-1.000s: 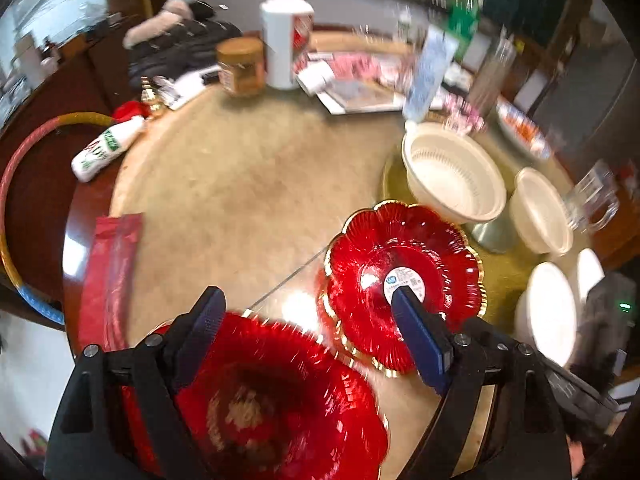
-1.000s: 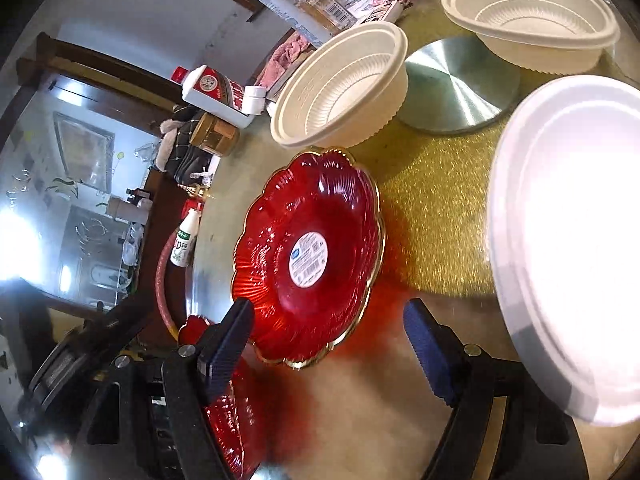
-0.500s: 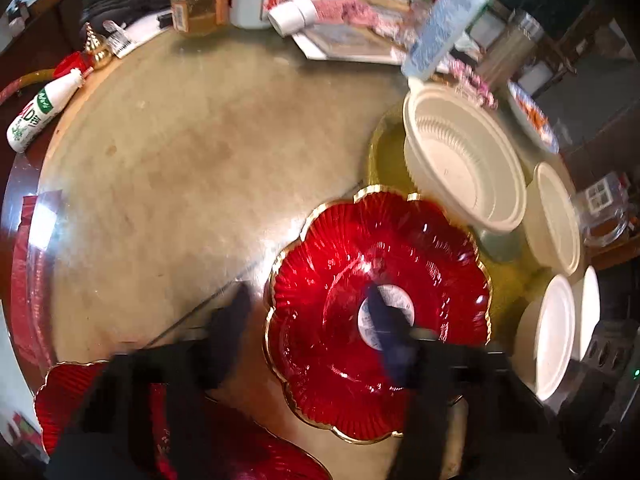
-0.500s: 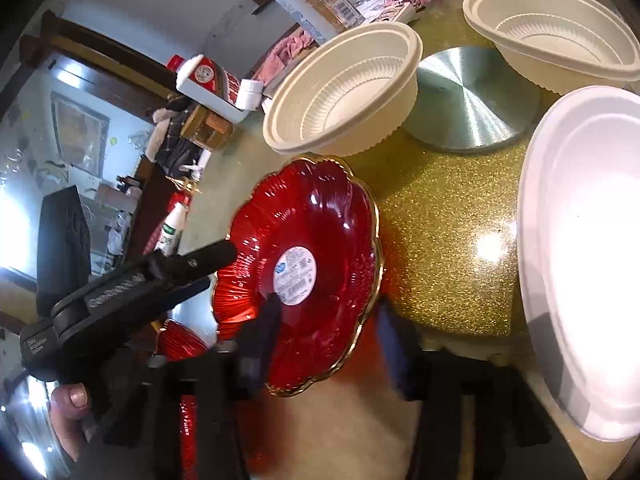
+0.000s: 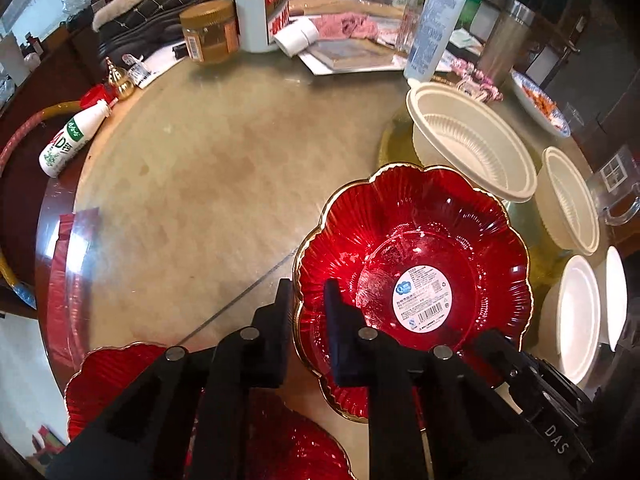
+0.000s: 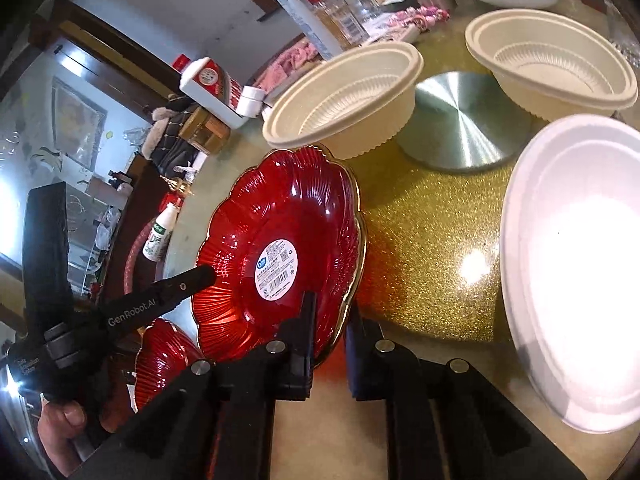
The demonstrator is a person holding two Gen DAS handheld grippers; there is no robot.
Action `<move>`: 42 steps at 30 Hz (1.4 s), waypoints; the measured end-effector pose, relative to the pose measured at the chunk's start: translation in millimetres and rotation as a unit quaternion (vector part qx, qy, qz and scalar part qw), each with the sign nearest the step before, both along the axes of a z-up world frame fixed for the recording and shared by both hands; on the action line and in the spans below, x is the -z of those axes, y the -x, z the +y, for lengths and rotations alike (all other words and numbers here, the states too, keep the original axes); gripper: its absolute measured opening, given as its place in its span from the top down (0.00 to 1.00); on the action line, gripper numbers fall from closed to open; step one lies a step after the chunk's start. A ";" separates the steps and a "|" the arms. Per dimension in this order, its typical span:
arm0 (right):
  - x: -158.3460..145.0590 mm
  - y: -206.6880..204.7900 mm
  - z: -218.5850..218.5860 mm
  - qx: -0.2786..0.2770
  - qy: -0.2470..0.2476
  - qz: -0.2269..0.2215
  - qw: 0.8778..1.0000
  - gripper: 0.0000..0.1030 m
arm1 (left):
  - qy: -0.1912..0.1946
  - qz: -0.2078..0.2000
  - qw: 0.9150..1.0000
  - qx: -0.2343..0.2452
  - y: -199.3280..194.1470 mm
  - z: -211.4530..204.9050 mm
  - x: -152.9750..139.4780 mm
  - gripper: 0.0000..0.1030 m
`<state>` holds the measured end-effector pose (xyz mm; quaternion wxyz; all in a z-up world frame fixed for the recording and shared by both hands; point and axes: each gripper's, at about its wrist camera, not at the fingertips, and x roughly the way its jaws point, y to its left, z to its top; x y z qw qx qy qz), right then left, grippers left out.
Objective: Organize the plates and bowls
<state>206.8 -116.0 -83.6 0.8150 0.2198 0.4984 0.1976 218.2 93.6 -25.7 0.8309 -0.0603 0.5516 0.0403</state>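
A red scalloped glass plate (image 5: 420,264) with a gold rim and a white label lies on the round table; it also shows in the right wrist view (image 6: 280,264). My left gripper (image 5: 308,320) is shut on its left rim. My right gripper (image 6: 330,328) is shut on its near rim. A second red plate (image 5: 120,380) lies under my left gripper, also visible in the right wrist view (image 6: 160,360). Two cream bowls (image 5: 468,140) (image 5: 568,196) and white plates (image 5: 580,312) stand to the right.
A gold glitter turntable (image 6: 432,240) with a metal disc (image 6: 464,120) sits under the bowls. At the table's far side are a white bottle (image 5: 260,0), a jar (image 5: 208,32), papers, a tube (image 5: 436,24). A small drink bottle (image 5: 72,140) lies at the left edge.
Both grippers have closed from wide open onto opposite rims of the labelled red plate. The left gripper moved forward off the nearer red plate.
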 end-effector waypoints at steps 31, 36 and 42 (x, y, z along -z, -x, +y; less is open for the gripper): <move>-63.6 102.8 86.4 -0.124 0.015 -0.096 0.988 0.89 | 0.016 -0.104 0.990 -0.093 151.3 89.2 -57.2 0.89; -54.2 121.4 104.4 -0.152 0.035 -0.092 0.983 0.89 | 0.034 -0.080 0.989 -0.120 169.3 106.0 -32.4 0.89; -39.3 129.7 114.4 -0.164 0.060 -0.073 0.982 0.89 | 0.046 -0.069 0.988 -0.128 179.4 109.4 -14.2 0.89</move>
